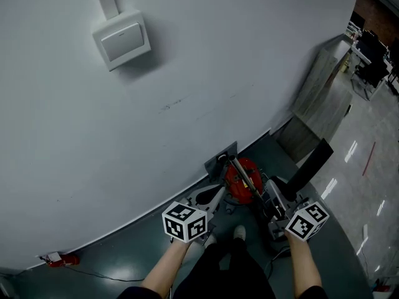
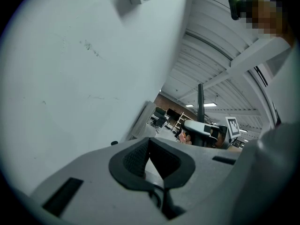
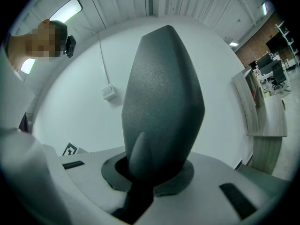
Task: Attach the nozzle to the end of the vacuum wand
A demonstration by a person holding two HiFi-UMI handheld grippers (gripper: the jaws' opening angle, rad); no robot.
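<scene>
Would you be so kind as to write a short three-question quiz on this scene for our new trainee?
1. True or false: the left tongs are shut and hold nothing.
2. What colour is the vacuum body by the wall? A blue, B red, C yellow.
3. Fill in: the right tongs are shut on the dark ____.
Key: 1 true; 2 B; 3 nozzle.
</scene>
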